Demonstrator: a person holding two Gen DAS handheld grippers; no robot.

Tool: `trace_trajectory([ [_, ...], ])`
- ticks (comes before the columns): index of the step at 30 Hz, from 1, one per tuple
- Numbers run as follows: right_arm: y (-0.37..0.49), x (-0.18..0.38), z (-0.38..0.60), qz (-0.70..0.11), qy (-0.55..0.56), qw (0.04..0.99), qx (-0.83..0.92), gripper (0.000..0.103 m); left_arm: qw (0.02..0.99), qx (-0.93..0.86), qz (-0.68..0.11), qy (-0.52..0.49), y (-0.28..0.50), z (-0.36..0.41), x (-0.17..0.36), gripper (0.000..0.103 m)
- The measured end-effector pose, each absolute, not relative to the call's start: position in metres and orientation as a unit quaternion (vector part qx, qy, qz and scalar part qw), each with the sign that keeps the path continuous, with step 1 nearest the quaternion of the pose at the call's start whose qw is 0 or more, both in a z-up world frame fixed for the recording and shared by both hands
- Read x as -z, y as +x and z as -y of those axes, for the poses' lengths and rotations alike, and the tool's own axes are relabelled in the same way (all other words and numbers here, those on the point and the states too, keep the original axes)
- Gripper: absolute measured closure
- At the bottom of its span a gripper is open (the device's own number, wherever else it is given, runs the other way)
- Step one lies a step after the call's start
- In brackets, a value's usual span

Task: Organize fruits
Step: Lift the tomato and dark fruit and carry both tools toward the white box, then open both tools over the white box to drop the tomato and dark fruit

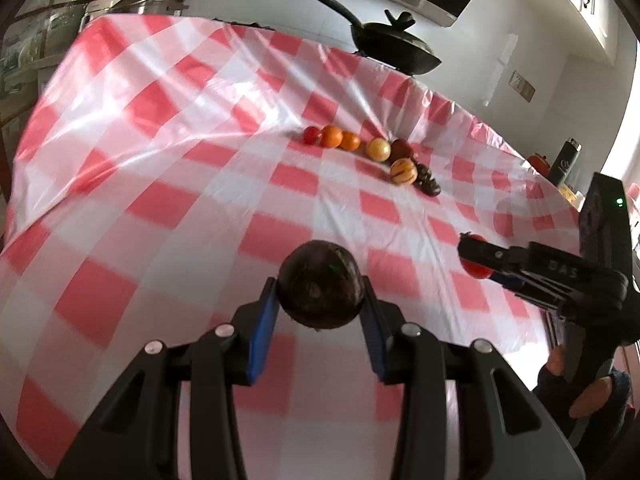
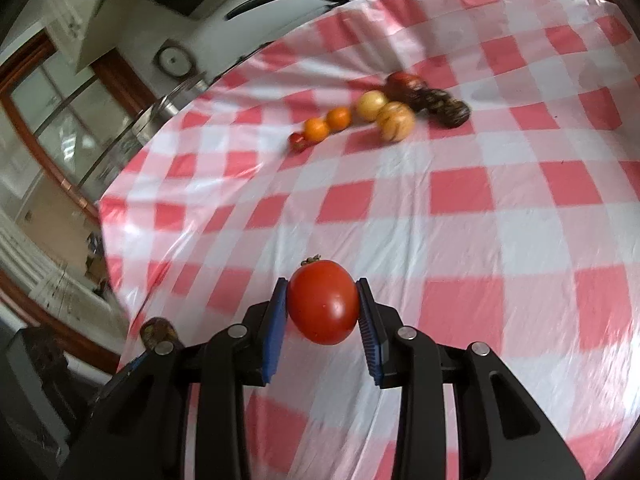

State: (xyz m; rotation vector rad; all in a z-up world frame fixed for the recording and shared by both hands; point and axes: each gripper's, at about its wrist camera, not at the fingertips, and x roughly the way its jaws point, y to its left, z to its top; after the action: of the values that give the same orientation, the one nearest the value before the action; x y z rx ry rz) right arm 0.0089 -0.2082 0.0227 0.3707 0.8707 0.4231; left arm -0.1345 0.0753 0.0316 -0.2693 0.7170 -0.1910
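My left gripper (image 1: 320, 292) is shut on a dark brown round fruit (image 1: 320, 282), held above the checked tablecloth. My right gripper (image 2: 323, 300) is shut on a red tomato (image 2: 323, 302); it shows at the right of the left wrist view (image 1: 478, 258). A row of fruits lies further back on the table: a small red tomato (image 1: 311, 135), two oranges (image 1: 332, 136), a yellow fruit (image 1: 378, 149), a striped melon (image 1: 403, 172), a dark red fruit (image 1: 401, 149) and dark fruits (image 1: 428, 182). The row also shows in the right wrist view (image 2: 376, 114).
A red and white checked cloth (image 1: 180, 184) covers the table. A black pan with lid (image 1: 392, 46) stands at the far edge. Metal pots (image 1: 132, 4) stand at the far left. A dark bottle (image 1: 564, 162) stands at the right.
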Motion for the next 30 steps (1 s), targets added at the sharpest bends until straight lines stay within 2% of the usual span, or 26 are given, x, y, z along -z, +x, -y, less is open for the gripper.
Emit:
trace_trajectory([
  [19, -0.094, -0.027, 0.111, -0.418, 0.089, 0.821, -0.379, 0.068, 0.937, 0.064, -0.329, -0.097, -0.237, -0.151, -0.039, 0.063],
  [30, -0.156, -0.027, 0.005, -0.426, -0.03, 0.763, -0.485, 0.068, 0.94, -0.017, -0.337, -0.045, -0.331, -0.223, -0.022, 0.063],
])
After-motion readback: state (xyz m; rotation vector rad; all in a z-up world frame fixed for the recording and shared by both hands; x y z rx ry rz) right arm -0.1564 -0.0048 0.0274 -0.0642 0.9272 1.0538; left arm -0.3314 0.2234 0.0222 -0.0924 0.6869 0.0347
